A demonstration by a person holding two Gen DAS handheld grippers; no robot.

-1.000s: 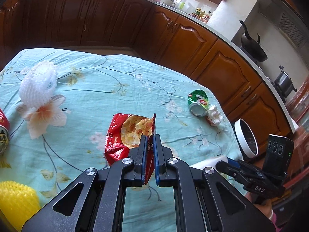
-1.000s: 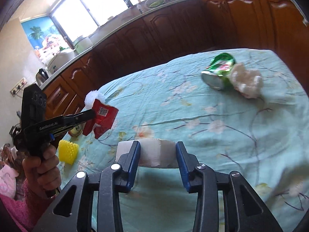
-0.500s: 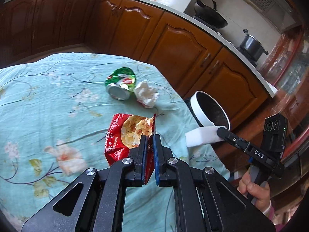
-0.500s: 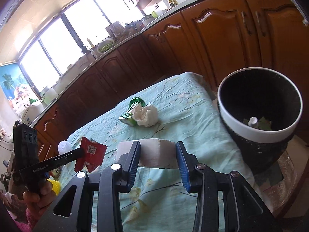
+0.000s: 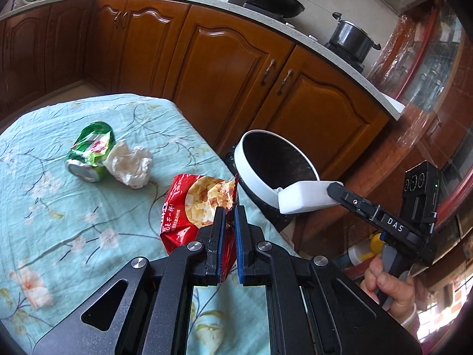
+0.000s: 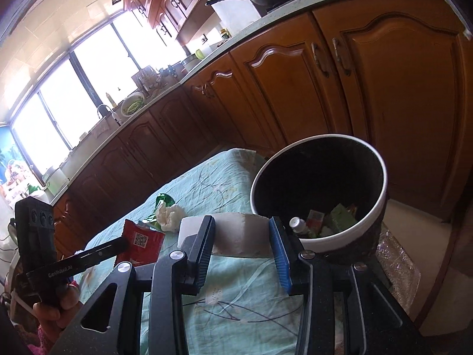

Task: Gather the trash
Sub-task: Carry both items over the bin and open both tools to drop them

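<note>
My left gripper (image 5: 227, 216) is shut on a red snack bag (image 5: 192, 207) and holds it above the table's right edge; the bag also shows in the right wrist view (image 6: 140, 241). My right gripper (image 6: 241, 233) is shut on a white foam block (image 6: 233, 232), which also shows in the left wrist view (image 5: 304, 196), held at the near rim of the white-rimmed trash bin (image 6: 381, 207). The bin (image 5: 251, 171) stands just off the table and holds a bottle and cartons. A crushed green can (image 5: 90, 151) and a crumpled tissue (image 5: 130, 164) lie together on the table.
The table carries a teal floral cloth (image 5: 59, 207). Brown kitchen cabinets (image 5: 236, 59) run behind the table and bin. A wok (image 5: 272, 0) and a pot (image 5: 351, 40) sit on the counter stove.
Both grippers have swung right toward the bin with their loads. The foam block now sits at the bin's rim, and the snack bag is near the table's edge.
</note>
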